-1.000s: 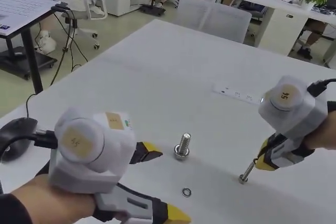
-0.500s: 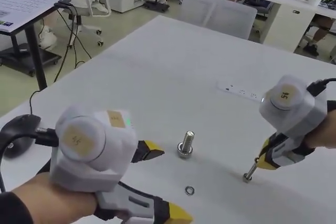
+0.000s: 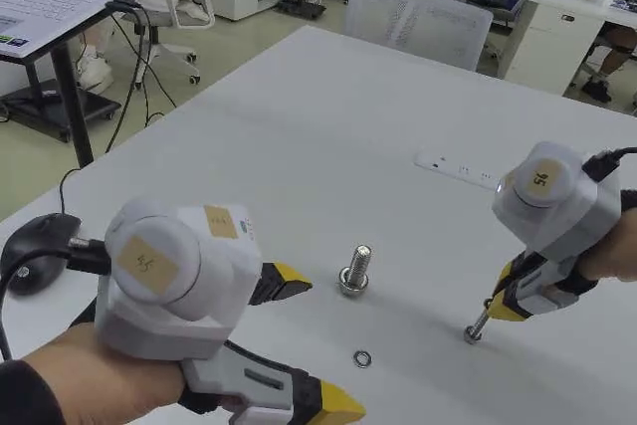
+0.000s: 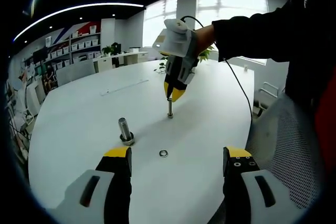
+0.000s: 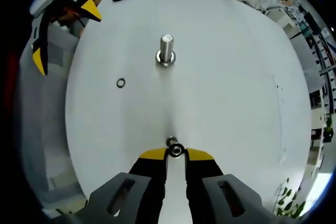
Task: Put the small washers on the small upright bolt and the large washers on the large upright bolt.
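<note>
While the right gripper [image 5: 176, 154] has its jaws drawn narrow, the yellow tips pinch a small washer [image 5: 176, 150] right at the top end of the small bolt [image 5: 171, 141]. I cannot tell whether the ring is already over the thread. In the head view the small bolt [image 3: 476, 326] stands on the white table [image 3: 299, 126] just below this gripper's tips.

Large bolt [image 5: 166, 51]: upright, at 12 o'clock from the right tips, well apart from them, with a ring at its foot.

Loose washer [image 5: 121, 83]: flat on the table at 11 o'clock from the right tips. In the head view it lies at 6 o'clock of the large bolt, near it and not touching.

Left gripper [image 4: 178, 153]: jaws wide, holding nothing, with the loose washer on the table between and just ahead of the tips.

Farther out in the head view, a power strip [image 3: 453, 168] lies at 1 o'clock of the large bolt and a dark mouse [image 3: 35, 244] at 9 o'clock, by the table edge.
</note>
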`<state>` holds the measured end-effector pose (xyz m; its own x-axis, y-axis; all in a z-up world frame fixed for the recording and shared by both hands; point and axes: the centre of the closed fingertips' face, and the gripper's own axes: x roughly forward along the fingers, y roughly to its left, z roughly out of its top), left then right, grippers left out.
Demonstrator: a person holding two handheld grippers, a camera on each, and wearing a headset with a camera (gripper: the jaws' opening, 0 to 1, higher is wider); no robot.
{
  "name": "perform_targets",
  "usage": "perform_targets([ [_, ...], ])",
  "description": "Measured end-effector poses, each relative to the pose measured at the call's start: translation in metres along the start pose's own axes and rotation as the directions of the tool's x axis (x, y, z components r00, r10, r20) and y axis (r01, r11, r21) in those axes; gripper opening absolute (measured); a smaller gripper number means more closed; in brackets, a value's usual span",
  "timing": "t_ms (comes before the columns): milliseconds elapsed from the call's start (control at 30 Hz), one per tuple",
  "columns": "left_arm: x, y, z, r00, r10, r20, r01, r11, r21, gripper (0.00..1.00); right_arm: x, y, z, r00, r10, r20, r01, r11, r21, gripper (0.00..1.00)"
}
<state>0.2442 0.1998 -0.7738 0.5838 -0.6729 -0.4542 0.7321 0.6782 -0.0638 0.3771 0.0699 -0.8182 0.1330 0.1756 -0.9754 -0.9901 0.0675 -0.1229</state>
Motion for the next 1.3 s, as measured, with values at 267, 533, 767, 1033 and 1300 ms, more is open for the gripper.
perform_targets([
  [267,0.0,0.001,-0.001,1.0,0.002,-0.001,-0.002,1.0,-0.003,0.7,0.005,0.0,-0.002,1.0,0.01,0.0,-0.01,1.0,0.007,0.14],
  [533,0.001,0.001,-0.002,1.0,0.005,-0.005,-0.005,1.0,-0.003,0.7,0.016,-0.003,-0.004,0.9998,0.02,-0.004,-0.02,1.0,0.011,0.14],
  [767,0.001,0.001,-0.003,0.9999,0.005,-0.01,-0.005,1.0,-0.005,0.7,0.026,-0.003,-0.007,0.9995,0.03,-0.007,-0.03,0.999,0.014,0.14],
  [1033,0.002,0.002,-0.005,0.9998,0.006,-0.016,-0.007,1.0,-0.008,0.7,0.038,-0.001,-0.009,0.9989,0.045,-0.008,-0.045,0.999,0.021,0.14],
  [1300,0.003,0.003,-0.005,0.9998,0.01,-0.02,-0.01,1.0,-0.012,0.7,0.042,0.002,-0.009,0.9983,0.057,-0.01,-0.056,0.998,0.027,0.14],
])
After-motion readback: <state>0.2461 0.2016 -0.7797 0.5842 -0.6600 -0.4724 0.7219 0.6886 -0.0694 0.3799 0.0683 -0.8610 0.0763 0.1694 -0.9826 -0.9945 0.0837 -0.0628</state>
